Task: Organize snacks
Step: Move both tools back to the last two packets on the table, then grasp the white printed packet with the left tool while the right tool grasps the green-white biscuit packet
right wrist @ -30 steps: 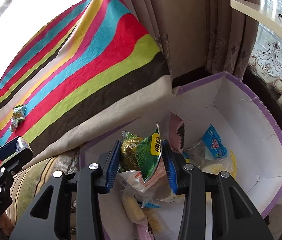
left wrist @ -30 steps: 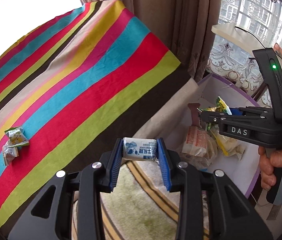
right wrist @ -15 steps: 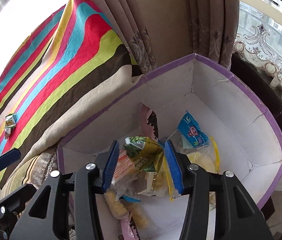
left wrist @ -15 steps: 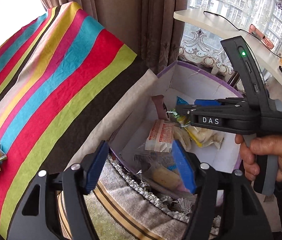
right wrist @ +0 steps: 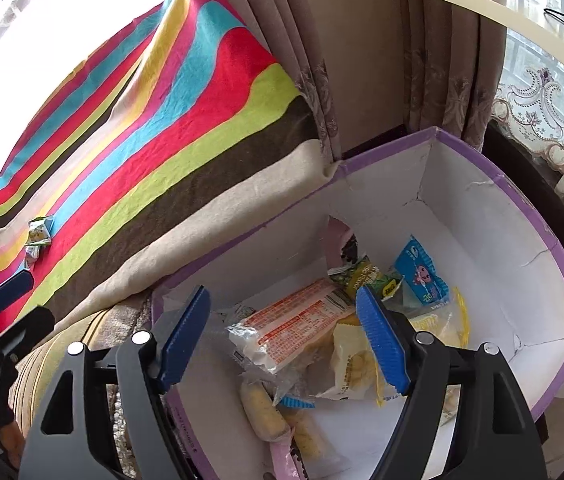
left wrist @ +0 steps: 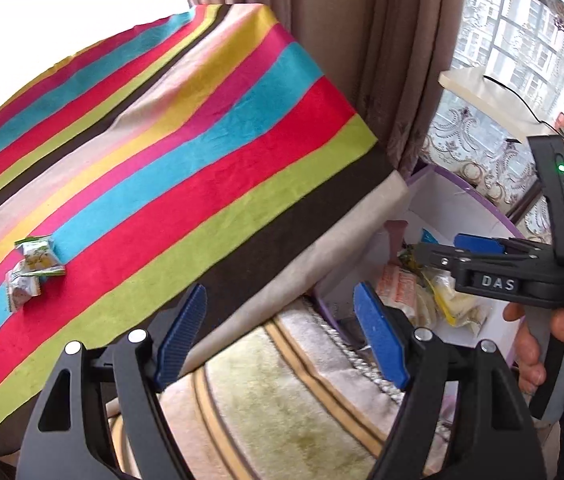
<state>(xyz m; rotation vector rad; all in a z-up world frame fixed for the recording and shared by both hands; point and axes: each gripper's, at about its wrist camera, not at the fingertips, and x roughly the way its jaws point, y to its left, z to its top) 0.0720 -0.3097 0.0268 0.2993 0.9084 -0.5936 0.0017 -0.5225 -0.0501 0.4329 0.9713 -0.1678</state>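
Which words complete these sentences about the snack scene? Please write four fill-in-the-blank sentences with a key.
1. Both the left gripper and the right gripper have their jaws ____.
2. The box has a ____ rim.
3. The small green packets lie on the ____ cloth.
4. The blue packet lies ____ the box.

Missing words: open; purple; striped; inside
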